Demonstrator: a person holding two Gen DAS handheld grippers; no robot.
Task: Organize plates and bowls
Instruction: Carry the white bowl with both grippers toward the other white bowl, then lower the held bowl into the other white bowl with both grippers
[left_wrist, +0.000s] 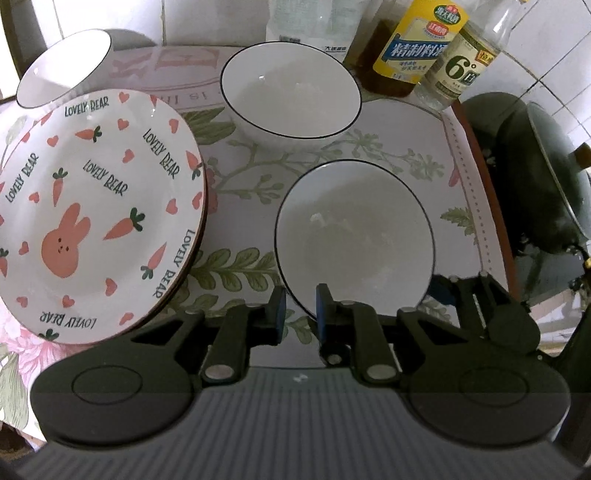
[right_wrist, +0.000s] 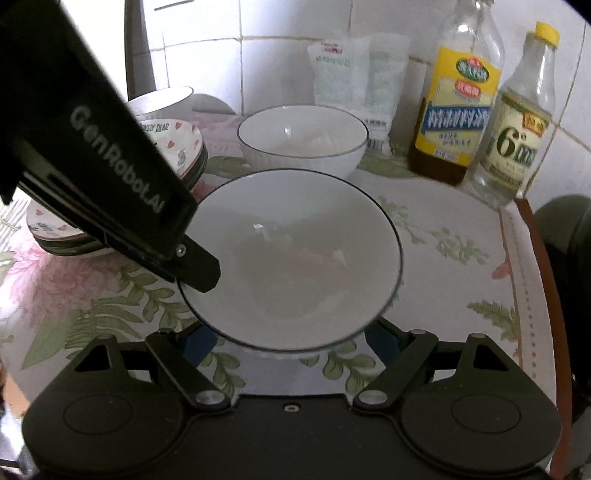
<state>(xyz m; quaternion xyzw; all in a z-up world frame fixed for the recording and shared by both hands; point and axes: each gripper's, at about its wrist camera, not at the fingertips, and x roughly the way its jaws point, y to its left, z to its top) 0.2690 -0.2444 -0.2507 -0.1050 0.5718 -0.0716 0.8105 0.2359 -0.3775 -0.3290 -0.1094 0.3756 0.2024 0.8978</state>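
A white bowl (left_wrist: 354, 236) with a thin dark rim is held by both grippers. My left gripper (left_wrist: 301, 314) is shut on its near rim, one pad inside and one outside. In the right wrist view the same bowl (right_wrist: 295, 258) fills the middle, and the left gripper (right_wrist: 199, 273) reaches down from the upper left onto the bowl's left edge. My right gripper (right_wrist: 290, 345) stands wide around the bowl, its blue pads tucked under the rim against the wall on both sides. A second white bowl (left_wrist: 291, 88) stands behind. A stack of carrot-and-rabbit plates (left_wrist: 92, 214) lies to the left, and a third bowl (left_wrist: 62, 70) stands beyond it.
Two bottles, one with a yellow label (right_wrist: 458, 110) and one clear (right_wrist: 517, 140), stand at the back right by the tiled wall, with white bags (right_wrist: 351, 74) beside them. A dark wok (left_wrist: 535, 177) sits past the table's right edge (left_wrist: 491, 206). A floral cloth (right_wrist: 443, 229) covers the table.
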